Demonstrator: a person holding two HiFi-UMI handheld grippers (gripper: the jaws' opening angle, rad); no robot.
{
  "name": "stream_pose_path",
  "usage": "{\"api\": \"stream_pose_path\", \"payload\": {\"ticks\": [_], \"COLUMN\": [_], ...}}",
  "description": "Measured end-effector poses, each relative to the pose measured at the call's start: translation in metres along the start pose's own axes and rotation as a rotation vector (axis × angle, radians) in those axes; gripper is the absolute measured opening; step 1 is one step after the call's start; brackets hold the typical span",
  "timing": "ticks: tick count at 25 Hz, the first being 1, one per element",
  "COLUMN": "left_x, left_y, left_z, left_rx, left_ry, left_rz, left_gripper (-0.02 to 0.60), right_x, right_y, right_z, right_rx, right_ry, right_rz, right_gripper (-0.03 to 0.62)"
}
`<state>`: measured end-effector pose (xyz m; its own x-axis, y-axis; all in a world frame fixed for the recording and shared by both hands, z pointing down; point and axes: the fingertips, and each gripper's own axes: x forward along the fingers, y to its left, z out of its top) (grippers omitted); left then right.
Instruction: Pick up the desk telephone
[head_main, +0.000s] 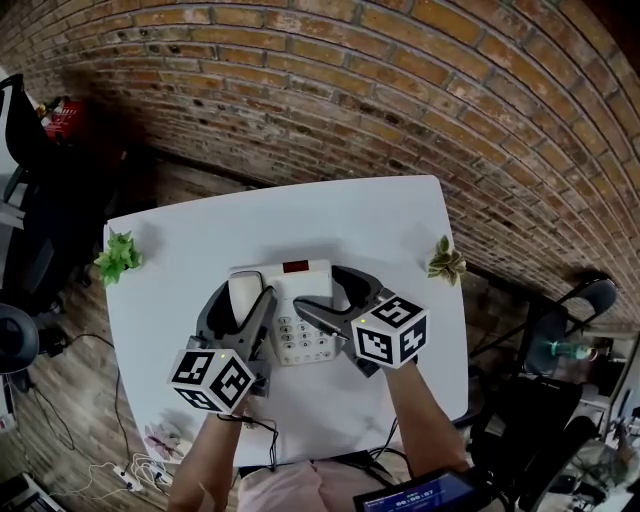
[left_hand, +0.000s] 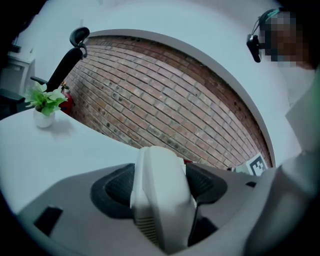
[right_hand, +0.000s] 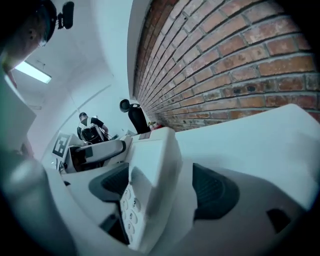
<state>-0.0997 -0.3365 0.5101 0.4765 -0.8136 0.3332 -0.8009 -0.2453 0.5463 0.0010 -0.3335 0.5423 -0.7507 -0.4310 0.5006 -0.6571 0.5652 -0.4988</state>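
Note:
A white desk telephone (head_main: 305, 335) with a keypad lies in the middle of the white table (head_main: 200, 240). Its handset (head_main: 243, 290) is on the left side, and my left gripper (head_main: 240, 305) is shut on it; in the left gripper view both dark pads press the handset (left_hand: 162, 195). My right gripper (head_main: 320, 290) straddles the right part of the phone's base. In the right gripper view the base (right_hand: 150, 185) stands tilted between wide jaws, with a gap to the right pad (right_hand: 212, 192), so the right gripper (right_hand: 160, 187) is open.
Two small potted plants stand at the table's edges, one left (head_main: 118, 257) and one right (head_main: 445, 262). A brick wall (head_main: 400, 90) runs behind the table. Cables (head_main: 150, 465) lie on the floor at front left, with a dark chair (head_main: 25, 150) farther left.

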Motion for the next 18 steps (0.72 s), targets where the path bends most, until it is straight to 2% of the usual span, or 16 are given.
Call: {"api": "stream_pose_path", "payload": {"ticks": [6, 11, 14, 17, 18], "left_x": [-0.016, -0.022, -0.025, -0.025, -0.025], "left_y": [-0.013, -0.019, -0.021, -0.024, -0.024], "left_z": [0.006, 0.007, 0.007, 0.004, 0.001], "left_rx": [0.064, 0.093, 0.107, 0.145, 0.151], "left_ry": [-0.08, -0.108, -0.119, -0.099, -0.083], "left_rz": [-0.052, -0.075, -0.079, -0.114, -0.133], "left_gripper": [0.324, 0.324, 0.326, 0.332, 0.367], "right_x": [0.001, -0.002, -0.005, -0.006, -0.005], "right_y": [0.016, 0.024, 0.025, 0.025, 0.025], "right_z": [-0.011, 0.005, 0.007, 0.007, 0.007], "right_rx": [0.027, 0.08, 0.085, 0.07, 0.067], "right_ry": [0.02, -0.057, -0.067, -0.074, -0.079], "right_rz": [0.119, 0.19, 0.219, 0.236, 0.24], "right_gripper": [0.411, 0.367, 0.342, 0.334, 0.334]}}
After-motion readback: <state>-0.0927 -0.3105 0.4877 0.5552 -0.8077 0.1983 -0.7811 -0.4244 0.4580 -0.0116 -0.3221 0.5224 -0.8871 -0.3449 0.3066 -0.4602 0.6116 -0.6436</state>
